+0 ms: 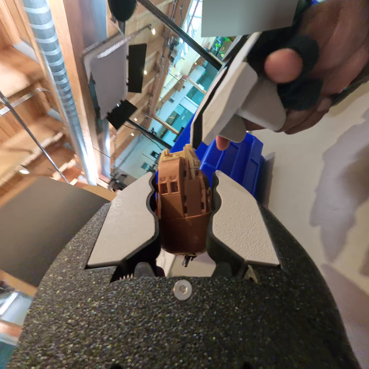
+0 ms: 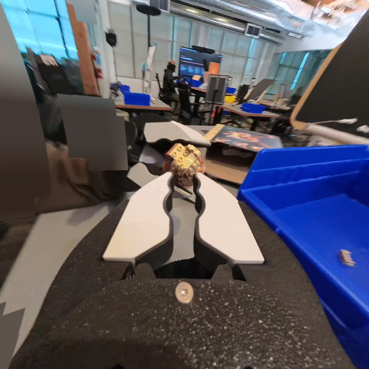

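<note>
Brown and tan toy-brick model [image 1: 183,209]: pinched between the 2 grey fingers of the left tongs [image 1: 183,183], raised clear of the white surface [image 1: 329,179], camera rolled sideways. Right tongs [image 2: 183,176]: fingers narrowly parted, tips at the model's tan end; whether they grip it cannot be told. Gloved hand [image 1: 323,69] wraps the right tool. Blue bin [image 2: 311,215] just beside, 1 small brown piece [image 2: 347,257] inside.

The brick model [image 1: 183,209] looks like smooth, slightly glossy brown and tan plastic, gripped by matt grey, finely textured fingers [image 1: 127,223] set in rough speckled black foam, beside a glossy blue plastic bin [image 2: 311,199].
</note>
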Available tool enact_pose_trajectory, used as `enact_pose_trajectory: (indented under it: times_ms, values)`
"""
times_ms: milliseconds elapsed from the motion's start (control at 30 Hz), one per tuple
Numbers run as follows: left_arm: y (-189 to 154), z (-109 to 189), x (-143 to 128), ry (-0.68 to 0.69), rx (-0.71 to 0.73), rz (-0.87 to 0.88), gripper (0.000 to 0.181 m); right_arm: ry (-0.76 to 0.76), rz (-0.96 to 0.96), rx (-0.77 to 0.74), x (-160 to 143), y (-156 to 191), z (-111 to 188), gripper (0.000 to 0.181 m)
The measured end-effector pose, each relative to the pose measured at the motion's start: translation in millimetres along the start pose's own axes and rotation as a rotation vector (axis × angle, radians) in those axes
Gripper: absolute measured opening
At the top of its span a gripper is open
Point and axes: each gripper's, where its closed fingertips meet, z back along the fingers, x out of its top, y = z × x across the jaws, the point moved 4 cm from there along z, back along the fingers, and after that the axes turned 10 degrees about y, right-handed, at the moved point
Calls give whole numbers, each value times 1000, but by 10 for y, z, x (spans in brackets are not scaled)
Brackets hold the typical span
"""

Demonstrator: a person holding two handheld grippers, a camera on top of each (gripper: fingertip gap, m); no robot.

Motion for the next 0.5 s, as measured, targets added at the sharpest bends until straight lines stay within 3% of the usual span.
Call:
enact_pose_trajectory:
  times_ms: [100,200,500]
  values:
    - [-51,-60,-54,44,-140,160,54,44,191,-145,-38,-24,-12,18]
    - [-113,-109,-108,91,-250,282,53,83,296,-198,-88,-9,-48,19]
    - [-191,-155,-148,112,-445,559,53,108,275,-218,-137,-89,-55,21]
